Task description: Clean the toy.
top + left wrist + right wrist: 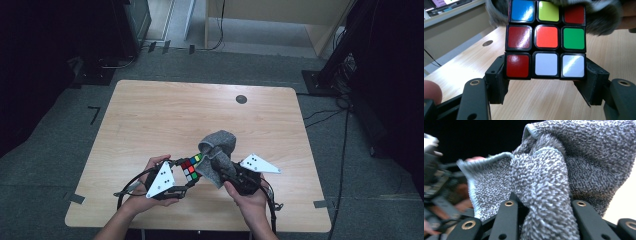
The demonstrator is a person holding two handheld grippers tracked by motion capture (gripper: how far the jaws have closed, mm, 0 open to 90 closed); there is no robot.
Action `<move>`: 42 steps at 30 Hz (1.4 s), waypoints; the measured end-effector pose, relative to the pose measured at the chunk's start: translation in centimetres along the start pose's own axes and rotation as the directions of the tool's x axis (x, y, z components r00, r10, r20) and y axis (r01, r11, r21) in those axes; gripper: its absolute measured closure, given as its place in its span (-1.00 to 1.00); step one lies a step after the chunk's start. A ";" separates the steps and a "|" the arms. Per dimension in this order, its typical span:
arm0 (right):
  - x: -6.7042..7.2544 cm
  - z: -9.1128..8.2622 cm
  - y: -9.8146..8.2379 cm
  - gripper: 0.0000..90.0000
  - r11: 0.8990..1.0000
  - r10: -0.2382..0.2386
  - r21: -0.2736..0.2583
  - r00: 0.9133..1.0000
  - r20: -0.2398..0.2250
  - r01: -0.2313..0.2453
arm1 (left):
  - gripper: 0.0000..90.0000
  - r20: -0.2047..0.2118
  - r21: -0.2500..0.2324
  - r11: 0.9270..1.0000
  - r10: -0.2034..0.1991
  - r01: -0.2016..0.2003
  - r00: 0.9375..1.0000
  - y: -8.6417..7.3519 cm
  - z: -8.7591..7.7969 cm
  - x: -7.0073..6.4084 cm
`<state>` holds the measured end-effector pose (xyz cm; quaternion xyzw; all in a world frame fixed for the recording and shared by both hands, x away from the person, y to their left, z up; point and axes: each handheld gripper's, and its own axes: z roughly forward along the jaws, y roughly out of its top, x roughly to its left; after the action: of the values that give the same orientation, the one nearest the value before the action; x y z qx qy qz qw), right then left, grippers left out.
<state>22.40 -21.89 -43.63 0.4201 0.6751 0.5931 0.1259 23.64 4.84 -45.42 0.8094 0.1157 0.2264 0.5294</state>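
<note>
- The left gripper (pixel 186 172) holds a puzzle cube (pixel 192 167) above the near part of the wooden table (pixel 150 115); in the left gripper view its jaws press on the two lower side faces of the cube (pixel 546 37), so the grip sits low on the cube.
- The right gripper (pixel 225 172) is clamped on a bunched grey cloth (pixel 218 150); in the right gripper view the terry fabric (pixel 554 182) bulges up between the jaws and folds over itself.
- The cloth lies just to the right of the cube, draped against its far upper edge, and both are off the tabletop, between the two hands.
- The work in hand looks like wiping the cube with the cloth.
- Risk one: the cube is pinched only along its bottom layer. A firm push from the cloth against the upper layers could twist those layers or lever the cube out of the jaws, dropping it onto the table below.
- Risk two: the cloth is held by a thick wad rather than a flat edge. A drag across the cube could pull the wad loose, or a loose flap could catch on a cube corner.
- Risk three: the two grippers are close on either side of the cube; a wide wiping stroke could knock them together and jolt the cube.
</note>
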 end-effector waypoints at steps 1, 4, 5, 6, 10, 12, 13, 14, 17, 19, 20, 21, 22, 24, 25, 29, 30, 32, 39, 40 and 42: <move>-0.2 0.0 0.0 0.57 1.000 -0.001 0.013 1.000 0.022 0.000 | -0.24 0.003 -0.001 1.000 -0.002 0.002 1.000 0.0 0.0 0.0; 0.0 -0.1 0.2 0.56 1.000 -0.018 0.013 0.999 0.037 0.017 | -0.24 -0.001 0.013 1.000 -0.004 0.004 1.000 -0.1 0.3 0.0; 0.4 -0.2 0.4 0.56 1.000 -0.024 0.000 0.999 0.022 0.024 | -0.24 0.001 0.019 1.000 -0.003 0.003 1.000 -0.2 0.4 0.0; 0.9 -0.3 0.6 0.55 0.999 -0.040 -0.017 0.999 -0.003 0.040 | -0.24 0.004 0.021 1.000 -0.005 0.005 1.000 -0.2 0.5 -0.1; 2.4 -0.3 0.8 0.54 0.993 -0.116 -0.027 0.993 0.004 0.116 | -0.24 0.010 0.002 1.000 -0.005 0.005 1.000 0.0 0.2 -0.3; 1.4 -0.1 0.5 0.54 0.997 -0.071 -0.023 0.997 0.017 0.072 | -0.24 0.007 -0.001 1.000 -0.006 0.006 1.000 0.1 0.0 -0.1; 0.7 0.0 0.2 0.54 0.998 -0.056 0.003 0.997 0.049 0.056 | -0.24 0.007 0.001 1.000 -0.009 0.009 1.000 0.0 0.0 -0.1; 0.3 0.0 0.0 0.54 0.999 -0.049 0.017 0.997 0.064 0.048 | -0.24 0.003 0.003 1.000 -0.011 0.011 1.000 0.0 0.0 0.0; -0.1 -0.2 0.0 0.54 0.999 -0.036 0.008 0.997 0.069 0.036 | -0.24 -0.005 0.013 1.000 -0.018 0.018 1.000 0.0 0.2 0.1; 0.8 -0.4 0.5 0.53 0.998 -0.066 -0.022 0.997 0.039 0.067 | -0.24 0.005 0.017 1.000 -0.023 0.023 1.000 -0.1 0.3 0.1; 1.2 -0.4 0.6 0.53 0.996 -0.084 -0.033 0.996 0.020 0.085 | -0.24 0.008 0.016 1.000 -0.024 0.024 1.000 -0.1 0.3 0.1; 1.5 -0.4 0.7 0.53 0.995 -0.094 -0.036 0.996 0.012 0.094 | -0.24 0.012 0.010 1.000 -0.026 0.026 1.000 -0.1 0.3 0.0; 1.8 -0.3 0.7 0.53 0.994 -0.106 -0.033 0.994 0.009 0.106 | -0.24 0.016 0.006 1.000 -0.026 0.026 1.000 0.0 0.2 0.1; 1.5 -0.1 0.4 0.53 0.995 -0.095 -0.022 0.995 0.013 0.095 | -0.24 0.019 0.005 1.000 -0.025 0.025 1.000 0.0 0.1 0.1; 1.0 0.1 0.1 0.54 0.996 -0.086 0.001 0.995 0.043 0.086 | -0.24 0.022 0.005 1.000 -0.026 0.026 0.999 0.0 0.0 0.1; 0.5 0.1 -0.4 0.58 0.993 -0.118 0.044 0.974 0.192 0.111 | -0.24 0.005 0.031 0.998 -0.048 0.048 0.999 0.0 0.3 0.4; 1.0 -0.1 -0.2 0.58 0.988 -0.151 0.022 0.970 0.193 0.150 | -0.24 -0.003 0.042 0.998 -0.045 0.045 0.999 0.0 0.4 0.5; 2.5 -0.4 0.3 0.58 0.969 -0.241 -0.010 0.956 0.169 0.246 | -0.24 -0.012 0.084 0.995 -0.052 0.053 0.999 -0.2 0.9 0.5; 7.0 1.0 -1.0 0.58 0.838 -0.544 0.064 0.824 0.156 0.542 | -0.24 -0.048 0.165 0.986 0.015 -0.007 0.999 0.7 1.7 -0.8; 7.2 1.3 -1.2 0.58 0.824 -0.566 0.077 0.809 0.161 0.561 | -0.24 -0.053 0.171 0.985 0.023 -0.013 0.998 0.9 1.7 -1.0; 7.3 1.6 -1.7 0.57 0.769 -0.637 0.113 0.741 0.210 0.629 | -0.24 -0.062 0.186 0.982 0.046 -0.034 0.997 1.0 1.7 -1.2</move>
<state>18.24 -15.44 -43.14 0.2355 0.7677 0.4491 0.3918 23.40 2.51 -45.39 0.8491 0.1375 0.2519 0.4435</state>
